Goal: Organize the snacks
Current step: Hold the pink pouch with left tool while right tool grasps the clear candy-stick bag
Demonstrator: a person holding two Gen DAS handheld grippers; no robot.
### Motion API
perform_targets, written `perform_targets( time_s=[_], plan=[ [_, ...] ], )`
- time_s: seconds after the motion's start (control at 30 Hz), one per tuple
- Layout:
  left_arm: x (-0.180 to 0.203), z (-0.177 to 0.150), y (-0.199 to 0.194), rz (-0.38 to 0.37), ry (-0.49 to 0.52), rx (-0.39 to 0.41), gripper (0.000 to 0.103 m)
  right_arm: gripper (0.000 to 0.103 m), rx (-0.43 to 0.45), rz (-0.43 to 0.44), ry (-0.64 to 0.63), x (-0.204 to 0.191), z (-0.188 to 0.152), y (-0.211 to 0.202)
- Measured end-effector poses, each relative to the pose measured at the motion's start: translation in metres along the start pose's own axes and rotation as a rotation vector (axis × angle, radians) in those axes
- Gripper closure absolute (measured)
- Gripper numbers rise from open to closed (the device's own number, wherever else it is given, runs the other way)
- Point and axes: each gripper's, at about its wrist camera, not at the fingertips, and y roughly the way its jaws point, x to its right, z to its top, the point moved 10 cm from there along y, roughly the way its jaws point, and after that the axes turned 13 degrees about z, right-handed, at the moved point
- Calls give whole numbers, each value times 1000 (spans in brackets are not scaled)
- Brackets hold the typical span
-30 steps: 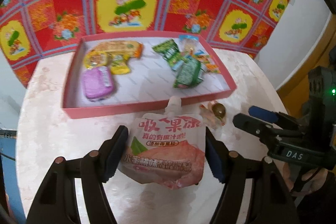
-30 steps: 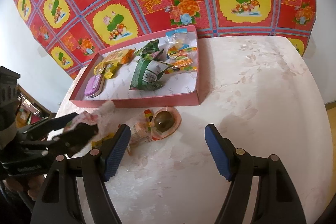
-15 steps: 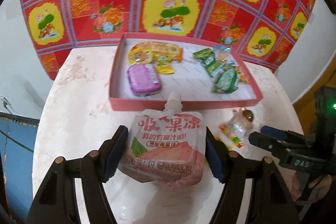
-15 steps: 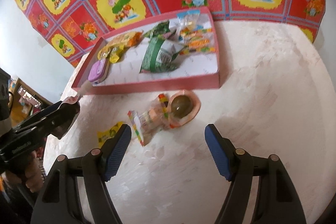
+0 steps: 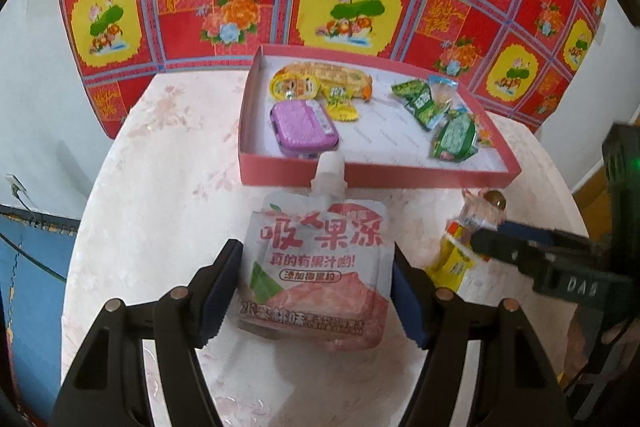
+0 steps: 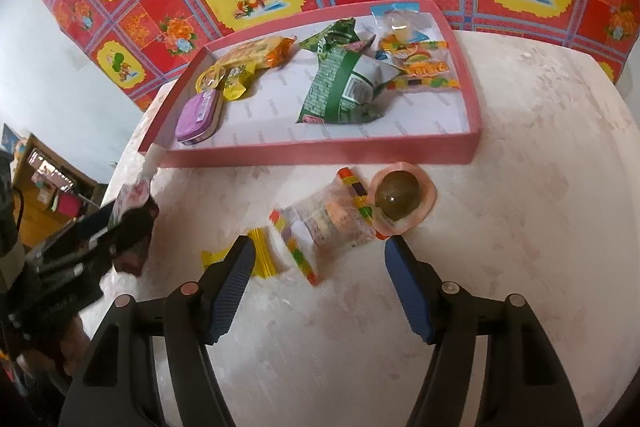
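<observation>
Now the jelly drink pouch point(image 5: 316, 267) sits in the lower middle of the left wrist view, clamped by its two side edges in the left tool point(image 5: 316, 291). Its long axis runs up the frame, and the white spout point(image 5: 329, 171) points at the near wall of the pink tray point(image 5: 400, 177), overlapping that wall in the picture. So the tray lies straight ahead of the pouch, and I judge the coming move as a short carry forward over this wall to the bare white floor at the tray's front.

In the right wrist view, the clear candy packet point(image 6: 332, 223) lies on the desk point(image 6: 520, 167) at the middle of the frame, just above the fingertips of the right tool point(image 6: 320, 267). Its long axis goes from lower left to upper right, roughly across the gap of the tool. The jaws have just been closing, yet they stand apart with nothing between the pads. A round dark snack in a pink wrapper point(image 6: 402, 197) touches the packet's right end, and a yellow wrapper point(image 6: 260, 259) lies at its left, partly behind the left pad.
</observation>
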Motion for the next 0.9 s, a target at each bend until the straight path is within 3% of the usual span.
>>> perform_targets(
  time_s=[0.37, 0.6, 0.9],
  plan=[
    [0, -4, 1, -8, 5, -3, 30, 33, 22, -77, -11, -6, 11, 10],
    [1, -5, 3, -15, 6, -10, 30, 34, 20, -156, -104, -10, 8, 16],
    [0, -8, 7, -5, 3, -23, 29, 53, 35, -202, -128, -4, 7, 11]
  ],
)
